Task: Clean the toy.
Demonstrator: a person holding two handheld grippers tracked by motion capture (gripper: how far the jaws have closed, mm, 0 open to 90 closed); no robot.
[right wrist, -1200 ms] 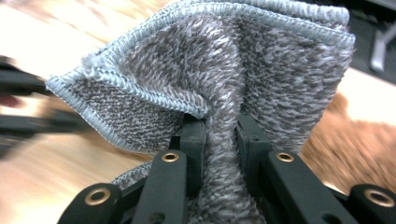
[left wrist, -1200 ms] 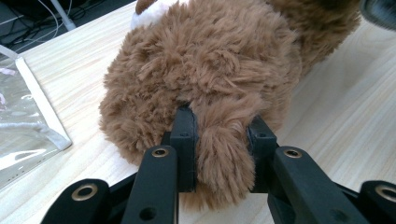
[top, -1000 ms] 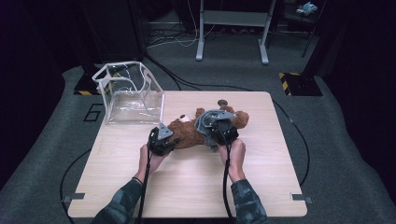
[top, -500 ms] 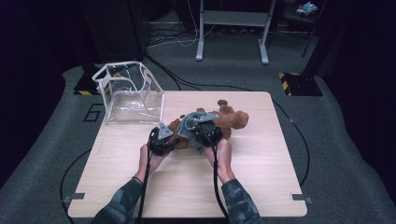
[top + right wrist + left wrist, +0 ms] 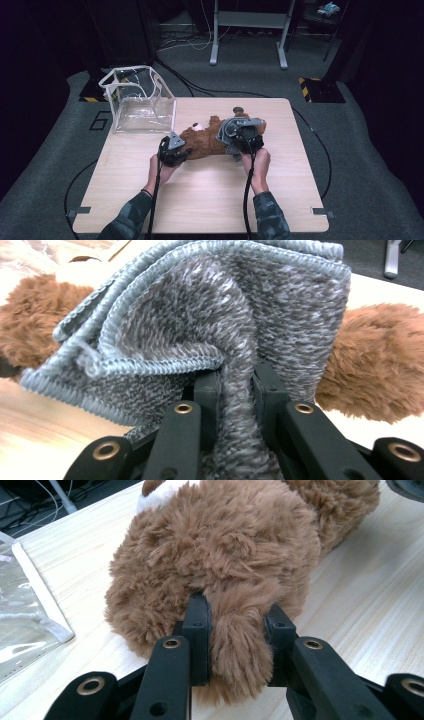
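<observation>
A brown plush bear (image 5: 202,141) lies on its side in the middle of the wooden table (image 5: 200,200). My left gripper (image 5: 175,150) is at its left end, and in the left gripper view the gripper (image 5: 235,612) is shut on a furry limb (image 5: 240,650) of the bear (image 5: 220,545). My right gripper (image 5: 241,140) is at the bear's right end. In the right gripper view that gripper (image 5: 235,377) is shut on a fold of grey knitted cloth (image 5: 225,305), which drapes over the bear (image 5: 380,365).
A clear plastic bag with white edging (image 5: 137,100) stands open at the table's back left corner, and its edge (image 5: 20,625) lies close to the bear. Black cables trail from both grippers toward the front edge. Metal stand legs (image 5: 247,30) are on the floor behind.
The right gripper, holding the grey cloth, swung left over the bear and has come back to the right. The left gripper has stayed put on the bear.
</observation>
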